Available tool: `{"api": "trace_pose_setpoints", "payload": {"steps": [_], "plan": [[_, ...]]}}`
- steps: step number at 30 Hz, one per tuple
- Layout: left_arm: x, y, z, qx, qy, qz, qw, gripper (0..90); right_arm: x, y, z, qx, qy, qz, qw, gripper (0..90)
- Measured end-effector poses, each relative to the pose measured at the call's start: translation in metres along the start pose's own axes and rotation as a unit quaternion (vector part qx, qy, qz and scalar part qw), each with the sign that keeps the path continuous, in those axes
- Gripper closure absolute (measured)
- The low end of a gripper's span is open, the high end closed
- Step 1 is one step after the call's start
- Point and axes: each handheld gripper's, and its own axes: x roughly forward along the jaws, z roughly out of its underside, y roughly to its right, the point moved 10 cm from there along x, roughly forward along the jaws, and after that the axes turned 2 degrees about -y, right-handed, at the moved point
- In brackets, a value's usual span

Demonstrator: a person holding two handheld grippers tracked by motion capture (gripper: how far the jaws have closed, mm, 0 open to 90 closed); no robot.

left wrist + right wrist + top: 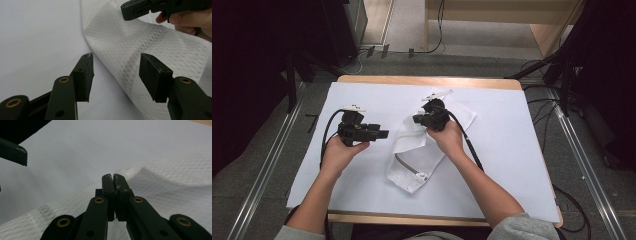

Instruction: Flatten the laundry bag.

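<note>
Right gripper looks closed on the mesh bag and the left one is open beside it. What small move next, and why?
Probably ease the left gripper forward so the near edge of the white mesh bag slides between its open jaws, then close. The right gripper is shut with the bag's fabric lifted in a ridge at its tips, while the left one pinches nothing and the bag's edge lies just ahead of it. A second hold should let both hands spread it.

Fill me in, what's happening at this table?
A person works a white mesh bag with two handheld grippers on a white-covered table. The right gripper is shut, apparently pinching the mesh, lifting a fold. The left gripper is open beside the bag's edge, gripping nothing. A grey zipper lies near the bag's near end.
</note>
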Motion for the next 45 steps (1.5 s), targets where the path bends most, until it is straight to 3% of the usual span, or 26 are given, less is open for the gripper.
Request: {"api": "trace_pose_setpoints", "payload": {"steps": [5,17,21,24,26,30,32,37,40,45], "plan": [[-0.008,-0.011,0.002,-0.01,0.006,-0.013,0.9998,46.3,0.021,-0.008,-0.004,-0.008,-0.007,-0.005,0.9999,90.0],[-0.027,-0.036,0.013,-0.036,0.009,-0.041,0.9985,46.2,0.045,-0.013,-0.019,-0.019,-0.008,-0.002,0.9998,88.5],[-0.033,-0.045,0.018,-0.044,0.01,-0.05,0.9977,46.2,0.048,-0.018,-0.026,-0.017,-0.002,-0.007,0.9998,75.5],[-0.037,-0.05,0.019,-0.053,0.015,-0.056,0.9969,46.1,0.041,-0.021,-0.034,-0.027,0.013,-0.002,0.9996,70.0],[-0.04,-0.053,0.019,-0.054,0.021,-0.059,0.9966,46.1,0.027,-0.02,-0.037,-0.031,0.014,-0.001,0.9994,69.2],[-0.046,-0.058,0.018,-0.058,0.027,-0.063,0.996,45.9,0.011,-0.017,-0.032,-0.027,-0.001,-0.002,0.9996,69.9],[-0.05,-0.061,0.017,-0.061,0.03,-0.068,0.9954,45.9,0.0,-0.014,-0.026,-0.028,0.005,-0.002,0.9996,70.1],[-0.05,-0.066,0.014,-0.064,0.031,-0.068,0.9951,45.5,-0.02,-0.004,-0.002,-0.036,-0.003,0.011,0.9993,70.0],[-0.04,-0.07,0.015,-0.058,0.017,-0.071,0.9956,45.5,-0.035,0.005,0.024,-0.034,-0.014,0.026,0.999,69.9],[-0.016,-0.08,0.013,-0.06,0.002,-0.068,0.9959,45.8,-0.047,0.017,0.049,-0.027,-0.027,0.039,0.9985,69.1]]}}
